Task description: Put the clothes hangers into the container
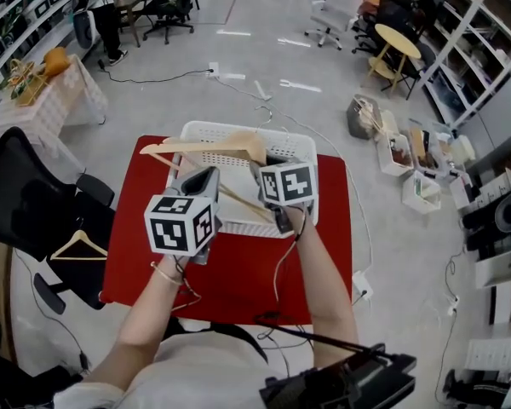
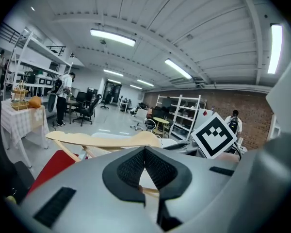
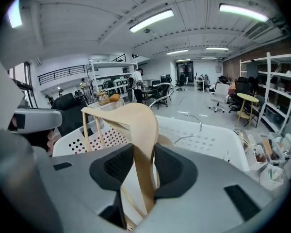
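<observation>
Clothes hanger [image 1: 213, 146] of pale wood hangs at the middle of the head view, over the white perforated container [image 1: 281, 135]. It looks light and rigid, with smooth, likely slippery shoulders and a thinner crossbar that could flex. Your right gripper [image 3: 144, 154] is clamped on the broad shoulder, the best place to hold it. Your left gripper [image 2: 145, 152] has its tips together, and the thin crossbar appears caught just behind them. The container stands on the red table [image 1: 238, 271].
</observation>
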Demonstrator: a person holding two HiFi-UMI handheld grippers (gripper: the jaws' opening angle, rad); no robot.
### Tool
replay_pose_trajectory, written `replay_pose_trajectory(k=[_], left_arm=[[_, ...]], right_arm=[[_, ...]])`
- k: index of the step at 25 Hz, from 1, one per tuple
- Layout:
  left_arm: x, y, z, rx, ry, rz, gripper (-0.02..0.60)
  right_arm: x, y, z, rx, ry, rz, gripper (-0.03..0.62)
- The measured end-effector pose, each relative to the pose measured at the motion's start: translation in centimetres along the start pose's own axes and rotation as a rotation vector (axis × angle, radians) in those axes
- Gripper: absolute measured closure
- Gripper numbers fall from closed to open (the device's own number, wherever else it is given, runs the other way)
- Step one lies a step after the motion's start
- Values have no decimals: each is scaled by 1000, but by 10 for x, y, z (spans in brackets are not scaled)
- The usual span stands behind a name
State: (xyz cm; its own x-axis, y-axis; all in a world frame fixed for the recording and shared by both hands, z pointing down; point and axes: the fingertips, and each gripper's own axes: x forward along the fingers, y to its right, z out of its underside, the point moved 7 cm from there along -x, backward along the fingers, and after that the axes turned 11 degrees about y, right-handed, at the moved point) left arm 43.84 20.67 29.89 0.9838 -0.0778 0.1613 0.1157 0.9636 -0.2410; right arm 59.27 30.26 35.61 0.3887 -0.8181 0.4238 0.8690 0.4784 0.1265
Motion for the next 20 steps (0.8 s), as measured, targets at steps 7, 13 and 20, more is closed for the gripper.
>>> replay_pose_trajectory(k=[7,13,20], left_arm=[[8,10,8,8,-20,22,581],[16,12,9,10,-30,21,581],[4,1,11,13,-36,6,581]], right_arm=[[3,8,11,18,-71,-17,454],[13,15,21,39,-157,-34,453],[16,8,27,44,-176,-41,451]])
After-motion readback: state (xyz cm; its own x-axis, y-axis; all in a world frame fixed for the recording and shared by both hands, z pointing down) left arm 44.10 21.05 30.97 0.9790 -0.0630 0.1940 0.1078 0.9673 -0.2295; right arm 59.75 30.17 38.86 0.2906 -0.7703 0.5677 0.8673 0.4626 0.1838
